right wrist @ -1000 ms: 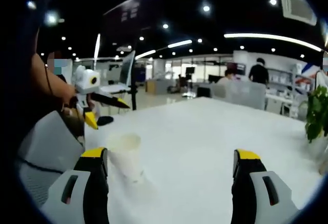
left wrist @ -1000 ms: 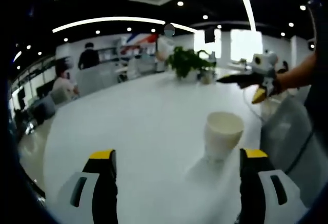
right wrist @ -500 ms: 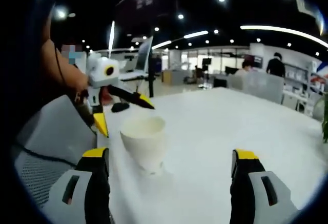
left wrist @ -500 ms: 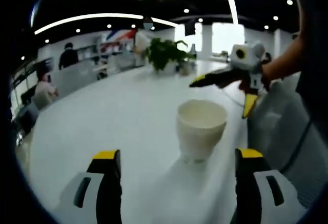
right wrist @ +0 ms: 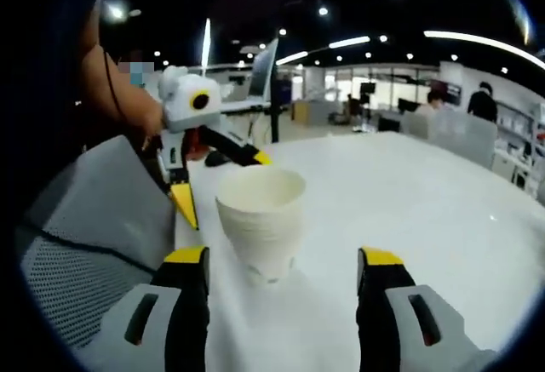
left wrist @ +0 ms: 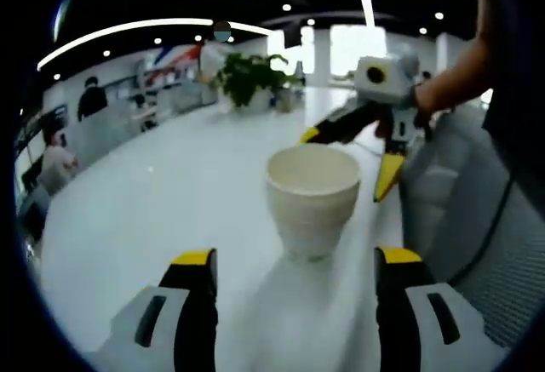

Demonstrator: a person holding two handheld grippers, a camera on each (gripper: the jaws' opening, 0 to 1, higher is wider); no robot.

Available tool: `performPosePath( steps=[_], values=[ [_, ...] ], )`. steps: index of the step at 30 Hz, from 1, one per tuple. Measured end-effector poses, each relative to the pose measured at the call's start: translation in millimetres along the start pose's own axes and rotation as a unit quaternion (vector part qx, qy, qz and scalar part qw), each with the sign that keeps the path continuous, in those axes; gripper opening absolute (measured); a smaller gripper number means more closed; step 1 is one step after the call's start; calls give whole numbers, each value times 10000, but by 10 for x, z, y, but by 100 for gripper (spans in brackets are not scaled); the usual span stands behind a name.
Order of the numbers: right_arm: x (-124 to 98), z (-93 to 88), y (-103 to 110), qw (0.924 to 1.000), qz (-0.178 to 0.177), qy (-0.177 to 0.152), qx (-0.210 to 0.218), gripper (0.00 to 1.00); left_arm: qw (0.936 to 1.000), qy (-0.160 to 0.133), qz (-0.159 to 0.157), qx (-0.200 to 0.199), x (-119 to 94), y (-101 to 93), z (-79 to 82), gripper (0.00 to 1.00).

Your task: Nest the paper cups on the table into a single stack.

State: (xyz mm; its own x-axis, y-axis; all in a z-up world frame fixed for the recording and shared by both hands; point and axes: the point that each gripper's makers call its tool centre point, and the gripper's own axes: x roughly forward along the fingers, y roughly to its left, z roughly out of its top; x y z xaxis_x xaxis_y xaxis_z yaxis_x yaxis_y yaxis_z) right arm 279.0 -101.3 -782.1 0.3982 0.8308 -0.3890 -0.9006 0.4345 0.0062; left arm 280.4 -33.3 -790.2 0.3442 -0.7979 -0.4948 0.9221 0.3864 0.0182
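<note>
One white paper cup stands upright on the white table; fine ridges ring its wall, like nested cups. My left gripper is open, its yellow-tipped jaws just short of the cup and wider than it. My right gripper is open too and faces the cup from the opposite side. In the left gripper view the right gripper reaches in behind the cup with its jaws spread. In the right gripper view the left gripper stands spread just past the cup's far left side.
A grey mesh chair stands at the table's edge close to the cup, also seen as the chair. A potted plant sits far across the table. People are at desks in the background.
Both grippers have closed in on the cup from opposite sides, so it looms larger in both views. Each pair of jaws stands a little narrower than before.
</note>
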Motion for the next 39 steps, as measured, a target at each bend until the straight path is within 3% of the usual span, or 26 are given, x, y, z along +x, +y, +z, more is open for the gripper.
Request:
performPosePath(
  steps=[8, 12, 16, 19, 39],
  values=[
    [178, -102, 135, 9983, 465, 309, -136, 53, 9992, 2, -318, 237, 166, -143, 34, 56],
    [231, -149, 166, 9980, 510, 351, -118, 47, 9991, 23, -315, 281, 169, -128, 21, 48],
    [271, -175, 202, 9976, 554, 384, -151, 42, 9993, 53, -307, 225, 179, -95, -8, 46],
    [275, -186, 179, 9976, 528, 407, -188, 36, 9988, 122, -339, 344, 184, -91, -27, 37],
    [303, -137, 91, 9989, 376, 296, 9, 32, 9992, 128, -323, 217, 239, -45, 28, 31]
  ],
)
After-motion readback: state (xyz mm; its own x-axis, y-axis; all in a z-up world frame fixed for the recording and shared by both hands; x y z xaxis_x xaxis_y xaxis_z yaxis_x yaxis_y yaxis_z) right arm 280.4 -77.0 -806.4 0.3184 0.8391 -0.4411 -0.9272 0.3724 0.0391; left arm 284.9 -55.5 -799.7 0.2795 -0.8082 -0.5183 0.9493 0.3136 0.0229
